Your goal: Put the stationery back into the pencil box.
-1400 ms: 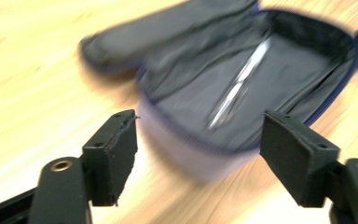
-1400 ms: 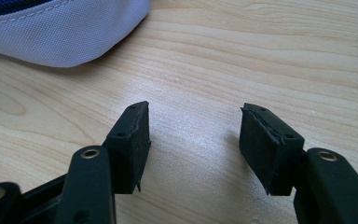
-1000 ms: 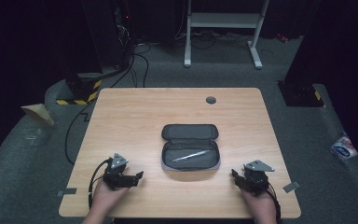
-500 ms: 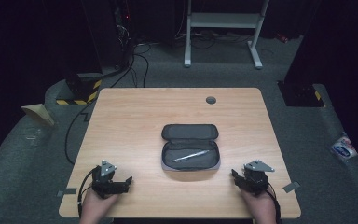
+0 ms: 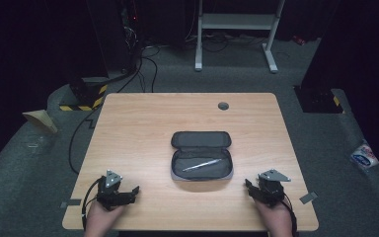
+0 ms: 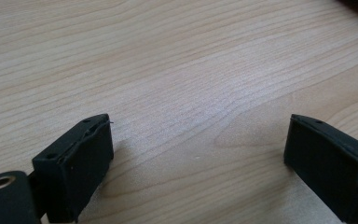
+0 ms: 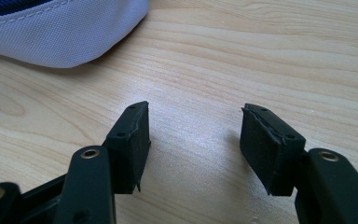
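An open grey pencil case lies in the middle of the wooden table, lid folded back, with a silver pen inside. My left gripper rests at the front left of the table, jaws open wide with bare wood between them. At the front right my right gripper rests on the table, open with nothing between its pads. In the right gripper view the case's grey fabric corner lies just ahead and to the left of the jaws.
A small round dark grommet sits near the table's far edge. Cables and a yellow-black striped block lie on the floor beyond the left corner. A white desk frame stands farther back. A packet lies on the floor at right.
My left gripper has slid back toward the front left corner of the table and settled there. The right gripper and the pencil case have stayed put.
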A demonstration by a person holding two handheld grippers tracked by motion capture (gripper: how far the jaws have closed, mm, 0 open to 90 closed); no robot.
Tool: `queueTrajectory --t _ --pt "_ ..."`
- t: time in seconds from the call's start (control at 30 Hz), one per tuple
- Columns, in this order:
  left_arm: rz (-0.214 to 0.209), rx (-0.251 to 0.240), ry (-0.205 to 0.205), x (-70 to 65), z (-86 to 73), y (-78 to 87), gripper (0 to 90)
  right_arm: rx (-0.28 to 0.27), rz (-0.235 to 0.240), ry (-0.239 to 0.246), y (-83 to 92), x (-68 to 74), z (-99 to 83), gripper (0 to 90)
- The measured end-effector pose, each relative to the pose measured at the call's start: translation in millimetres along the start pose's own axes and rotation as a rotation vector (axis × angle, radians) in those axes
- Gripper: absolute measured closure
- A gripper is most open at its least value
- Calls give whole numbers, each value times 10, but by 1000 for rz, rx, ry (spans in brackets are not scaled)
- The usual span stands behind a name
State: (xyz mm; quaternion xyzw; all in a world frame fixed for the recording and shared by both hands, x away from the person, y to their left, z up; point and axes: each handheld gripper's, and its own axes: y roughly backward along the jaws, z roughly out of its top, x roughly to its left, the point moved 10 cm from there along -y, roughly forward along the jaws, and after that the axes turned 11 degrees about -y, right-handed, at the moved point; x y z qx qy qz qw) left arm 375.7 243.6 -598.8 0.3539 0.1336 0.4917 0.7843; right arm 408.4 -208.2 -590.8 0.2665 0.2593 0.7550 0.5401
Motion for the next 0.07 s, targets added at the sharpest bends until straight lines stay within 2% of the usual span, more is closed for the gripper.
queueTrajectory --t 0.07 --pt "-1 -1 1 -2 0 1 86 0 0 0 0 0 0 422"
